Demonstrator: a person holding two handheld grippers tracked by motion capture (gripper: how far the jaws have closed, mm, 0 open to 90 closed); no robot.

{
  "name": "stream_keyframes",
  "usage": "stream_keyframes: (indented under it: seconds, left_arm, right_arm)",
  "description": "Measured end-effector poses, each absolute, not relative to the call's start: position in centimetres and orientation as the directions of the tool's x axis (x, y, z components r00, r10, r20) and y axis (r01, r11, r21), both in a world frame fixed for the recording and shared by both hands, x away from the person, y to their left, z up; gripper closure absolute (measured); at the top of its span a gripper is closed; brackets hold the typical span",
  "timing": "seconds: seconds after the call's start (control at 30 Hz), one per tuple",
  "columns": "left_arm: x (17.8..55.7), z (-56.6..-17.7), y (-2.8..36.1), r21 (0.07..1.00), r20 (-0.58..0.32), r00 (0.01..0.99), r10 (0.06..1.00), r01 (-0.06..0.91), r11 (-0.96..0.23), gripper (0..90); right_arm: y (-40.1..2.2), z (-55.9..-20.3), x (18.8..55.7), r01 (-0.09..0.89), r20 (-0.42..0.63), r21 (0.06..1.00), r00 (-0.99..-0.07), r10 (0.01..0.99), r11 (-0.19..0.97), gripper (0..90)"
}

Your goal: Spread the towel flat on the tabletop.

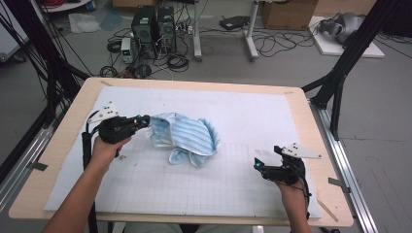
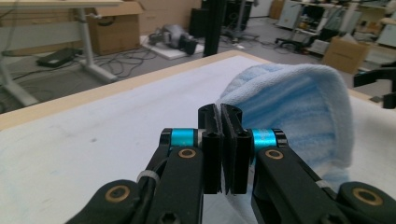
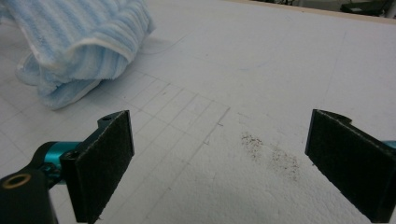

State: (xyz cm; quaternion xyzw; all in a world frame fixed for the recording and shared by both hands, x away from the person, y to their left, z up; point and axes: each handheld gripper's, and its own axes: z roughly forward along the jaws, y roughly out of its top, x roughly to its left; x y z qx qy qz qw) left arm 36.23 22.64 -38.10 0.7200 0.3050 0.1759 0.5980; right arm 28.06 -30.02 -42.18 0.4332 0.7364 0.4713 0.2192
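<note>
**Left gripper clamped on striped towel edge**

Blue-and-white striped towel (image 1: 187, 138) bunched at mid-desk (image 1: 301, 116), on the white gridded mat (image 1: 194, 184). Left gripper (image 1: 144, 120) closed tight on the towel's left edge, lifting that edge off the mat. Right gripper (image 1: 256, 164) wide open with nothing between the pads, resting low over the mat, well apart from the towel.

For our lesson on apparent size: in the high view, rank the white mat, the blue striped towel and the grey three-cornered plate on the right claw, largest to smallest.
1. White mat, covering most of the tabletop.
2. Blue striped towel, bunched up near the mat's middle.
3. Grey three-cornered plate, clearly the smallest.
</note>
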Motion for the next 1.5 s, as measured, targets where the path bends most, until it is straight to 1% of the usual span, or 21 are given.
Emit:
stream_keyframes:
  seconds: [0.13, 0.33, 0.47, 0.53, 0.6, 0.77, 0.9, 0.93, 0.97, 1.0, 1.07, 1.13, 1.2, 1.23, 1.3, 1.33, 1.4, 1.47, 1.5]
  left_arm:
    - [36.2, -38.8, 24.1, 0.958, -0.102, 0.714, 0.693, 0.257, -0.124, 86.7]
    - [35.7, -39.9, 26.1, 0.955, -0.108, 0.676, 0.729, 0.273, -0.112, 86.7]
    - [35.5, -40.4, 27.2, 0.954, -0.123, 0.647, 0.753, 0.287, -0.090, 86.7]
    - [35.3, -40.7, 27.6, 0.954, -0.126, 0.640, 0.758, 0.288, -0.085, 86.7]
    - [35.2, -40.9, 27.9, 0.954, -0.129, 0.635, 0.762, 0.290, -0.080, 86.7]
    - [35.1, -41.5, 28.6, 0.953, -0.132, 0.619, 0.774, 0.295, -0.073, 86.7]
    - [35.0, -41.6, 28.7, 0.951, -0.135, 0.621, 0.772, 0.299, -0.075, 86.7]
    - [35.0, -41.6, 28.7, 0.953, -0.133, 0.620, 0.773, 0.293, -0.071, 86.6]
    - [35.0, -41.6, 28.7, 0.954, -0.135, 0.620, 0.773, 0.291, -0.067, 86.6]
    - [35.0, -41.6, 28.7, 0.954, -0.135, 0.620, 0.773, 0.291, -0.067, 86.7]
    - [35.0, -41.6, 28.8, 0.955, -0.135, 0.617, 0.775, 0.289, -0.063, 86.6]
    - [35.0, -41.6, 28.8, 0.955, -0.141, 0.615, 0.776, 0.290, -0.056, 86.7]
    - [35.0, -41.6, 28.8, 0.956, -0.143, 0.615, 0.776, 0.288, -0.052, 86.7]
    - [35.0, -41.6, 28.8, 0.956, -0.143, 0.616, 0.774, 0.288, -0.053, 86.7]
    - [35.0, -41.5, 28.8, 0.956, -0.144, 0.620, 0.771, 0.288, -0.053, 86.6]
    - [35.0, -41.5, 28.8, 0.956, -0.143, 0.621, 0.771, 0.287, -0.053, 86.6]
    - [35.0, -41.5, 28.7, 0.957, -0.144, 0.622, 0.770, 0.286, -0.052, 86.6]
    - [35.0, -41.5, 28.8, 0.957, -0.144, 0.620, 0.771, 0.285, -0.050, 86.6]
    - [35.0, -41.5, 28.8, 0.957, -0.144, 0.619, 0.772, 0.285, -0.050, 86.6]
  right_arm:
    - [-29.6, -42.2, 28.2, 0.431, 0.086, 0.882, -0.543, 0.835, 0.189, 6.9]
    - [-28.5, -42.0, 28.4, 0.424, 0.086, 0.882, -0.572, 0.816, 0.204, 6.9]
    - [-27.8, -41.8, 28.8, 0.424, 0.110, 0.885, -0.595, 0.796, 0.194, 6.8]
    - [-27.2, -41.9, 29.1, 0.432, 0.106, 0.879, -0.592, 0.799, 0.203, 6.8]
    - [-26.3, -41.9, 29.5, 0.434, 0.101, 0.872, -0.609, 0.787, 0.224, 6.8]
    - [-25.1, -41.5, 30.2, 0.423, 0.109, 0.878, -0.632, 0.767, 0.224, 6.9]
    - [-22.8, -40.8, 31.7, 0.417, 0.094, 0.871, -0.659, 0.746, 0.259, 7.2]
    - [-22.3, -40.8, 32.1, 0.416, 0.089, 0.868, -0.665, 0.741, 0.269, 10.3]
    - [-21.8, -40.8, 32.5, 0.415, 0.092, 0.867, -0.678, 0.730, 0.277, 16.2]
    - [-21.3, -40.9, 32.9, 0.410, 0.092, 0.866, -0.693, 0.715, 0.285, 18.4]
    - [-19.9, -41.2, 33.8, 0.413, 0.083, 0.855, -0.707, 0.703, 0.314, 19.4]
    - [-18.7, -41.8, 34.8, 0.425, 0.088, 0.838, -0.725, 0.683, 0.342, 25.3]
    - [-17.4, -42.6, 35.7, 0.444, 0.089, 0.814, -0.734, 0.673, 0.376, 27.7]
    - [-17.4, -42.6, 35.7, 0.444, 0.089, 0.814, -0.734, 0.673, 0.376, 27.7]
    - [-15.5, -43.6, 37.1, 0.453, 0.093, 0.788, -0.758, 0.645, 0.418, 34.0]
    - [-15.5, -43.6, 37.1, 0.453, 0.093, 0.788, -0.758, 0.645, 0.418, 34.0]
    - [-13.7, -44.2, 38.1, 0.454, 0.092, 0.769, -0.775, 0.625, 0.450, 36.9]
    - [-13.1, -44.3, 38.4, 0.450, 0.088, 0.764, -0.783, 0.616, 0.463, 38.3]
    - [-12.0, -44.4, 38.8, 0.441, 0.074, 0.757, -0.791, 0.607, 0.482, 45.7]
